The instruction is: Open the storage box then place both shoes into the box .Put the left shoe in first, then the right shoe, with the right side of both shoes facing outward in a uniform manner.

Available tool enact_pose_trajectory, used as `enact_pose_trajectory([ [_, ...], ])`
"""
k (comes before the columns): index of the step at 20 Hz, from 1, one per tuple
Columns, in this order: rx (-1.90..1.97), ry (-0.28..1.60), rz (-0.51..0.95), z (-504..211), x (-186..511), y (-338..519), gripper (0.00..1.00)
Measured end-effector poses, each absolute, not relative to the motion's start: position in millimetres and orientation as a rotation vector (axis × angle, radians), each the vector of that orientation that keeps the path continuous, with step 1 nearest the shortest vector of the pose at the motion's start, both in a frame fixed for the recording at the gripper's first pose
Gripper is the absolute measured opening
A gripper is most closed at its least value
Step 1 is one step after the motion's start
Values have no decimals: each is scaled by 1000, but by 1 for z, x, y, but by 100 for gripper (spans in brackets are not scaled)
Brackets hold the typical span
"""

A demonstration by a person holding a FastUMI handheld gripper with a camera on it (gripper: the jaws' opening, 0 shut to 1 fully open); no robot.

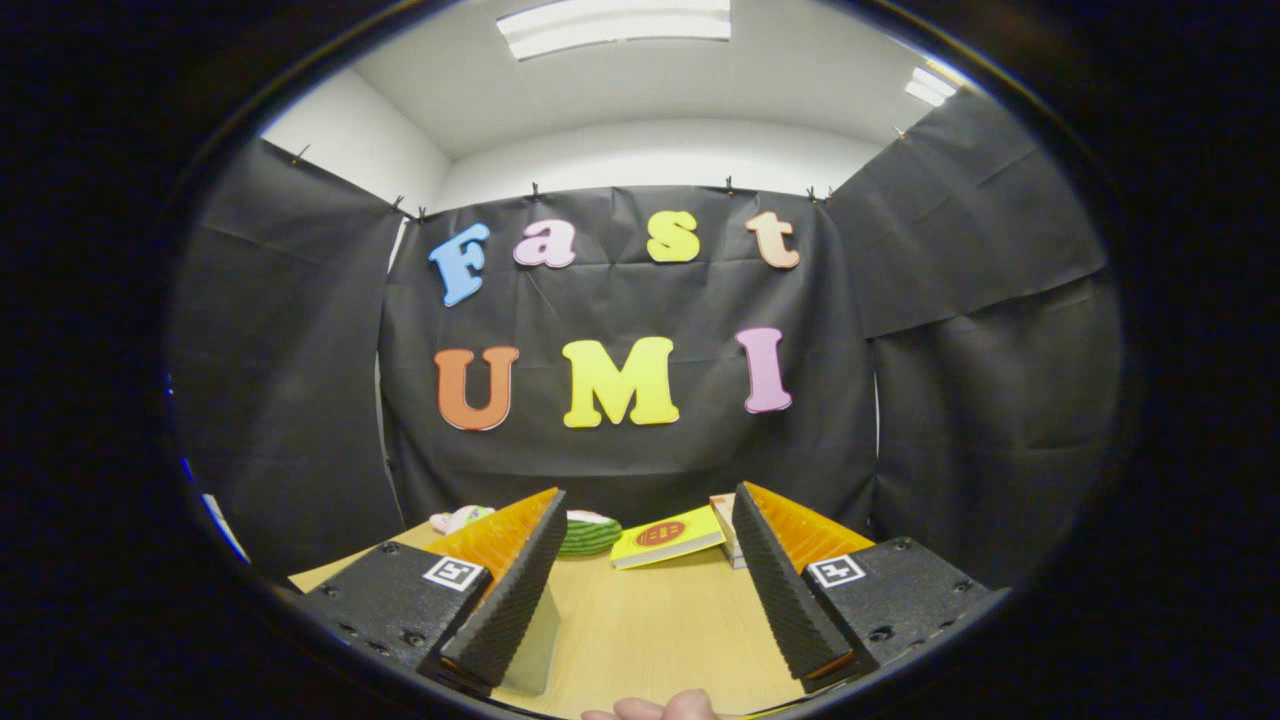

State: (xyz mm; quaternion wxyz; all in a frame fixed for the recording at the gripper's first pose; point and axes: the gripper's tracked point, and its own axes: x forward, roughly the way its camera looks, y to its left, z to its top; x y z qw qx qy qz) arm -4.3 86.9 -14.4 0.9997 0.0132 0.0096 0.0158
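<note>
My gripper (648,500) is held level above a wooden table (650,620), its two fingers spread wide apart with nothing between them. A pale translucent edge (535,635), perhaps part of the storage box, shows just under the left finger; I cannot tell what it is. A pale rounded thing (458,518) at the table's far edge, beyond the left finger, may be a shoe, mostly hidden by that finger.
Beyond the fingers at the table's far edge lie a green ribbed object (590,535), a yellow book (667,537) and a stack of books (724,520) behind the right finger. A person's fingertip (665,708) shows below, near the table's front.
</note>
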Motion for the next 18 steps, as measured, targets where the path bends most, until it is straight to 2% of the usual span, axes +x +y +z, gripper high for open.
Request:
enact_pose_trajectory([
  [18,25,22,44,-14,-8,96,100],
])
